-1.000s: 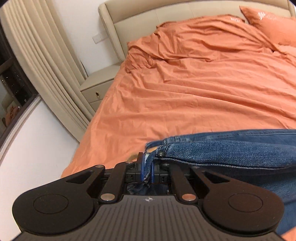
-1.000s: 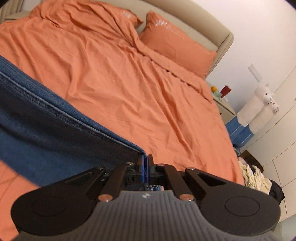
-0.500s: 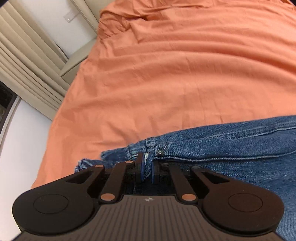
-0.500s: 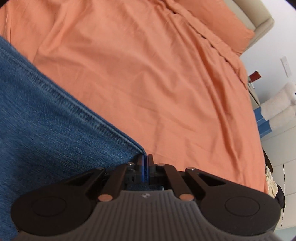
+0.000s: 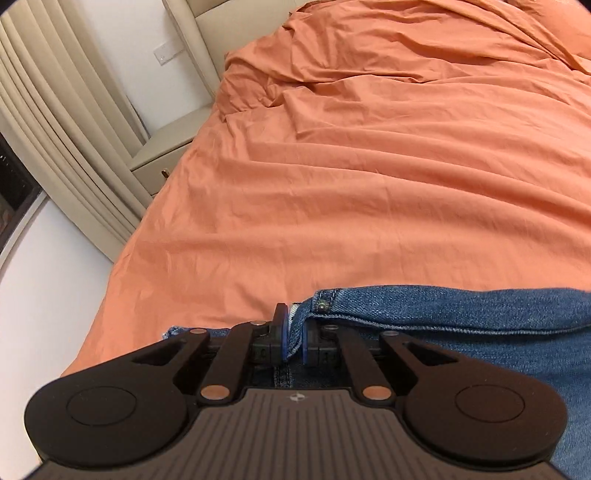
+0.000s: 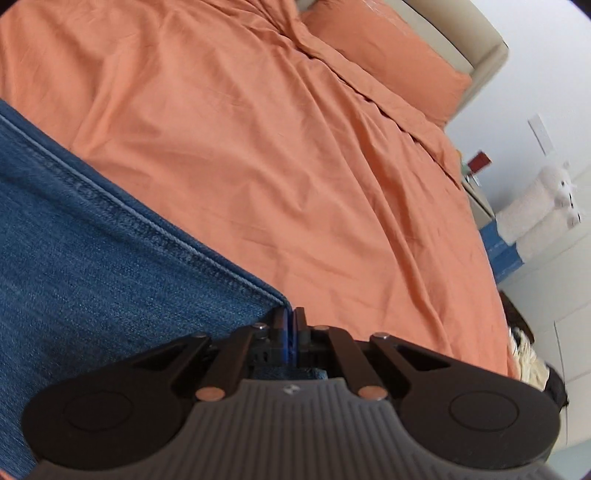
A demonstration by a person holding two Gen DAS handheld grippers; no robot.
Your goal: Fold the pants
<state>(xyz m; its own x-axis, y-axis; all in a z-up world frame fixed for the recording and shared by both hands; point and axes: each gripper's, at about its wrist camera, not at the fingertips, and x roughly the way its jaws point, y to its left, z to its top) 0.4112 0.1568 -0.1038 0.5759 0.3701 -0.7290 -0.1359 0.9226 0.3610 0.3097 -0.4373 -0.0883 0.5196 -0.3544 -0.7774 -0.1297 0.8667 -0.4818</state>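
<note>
Blue denim jeans (image 5: 461,317) lie across the near part of an orange bed. My left gripper (image 5: 293,332) is shut on their waistband corner, just beside a metal rivet (image 5: 322,305). The denim runs off to the right from there. In the right wrist view the jeans (image 6: 92,266) fill the lower left, and my right gripper (image 6: 290,328) is shut on a stitched hem corner of them. More denim shows under both gripper bodies.
The orange bedsheet (image 5: 369,184) is wrinkled, with a bunched duvet (image 5: 388,55) toward the beige headboard (image 5: 221,26). A pillow (image 6: 388,62) lies at the far right. A nightstand (image 5: 162,155) and curtains (image 5: 62,129) stand left of the bed; clothes and a plush toy (image 6: 546,206) stand to its right.
Both grippers have come down toward the bed with the jeans still clamped. The denim now rests lower against the sheet, and each view has shifted across the bedding.
</note>
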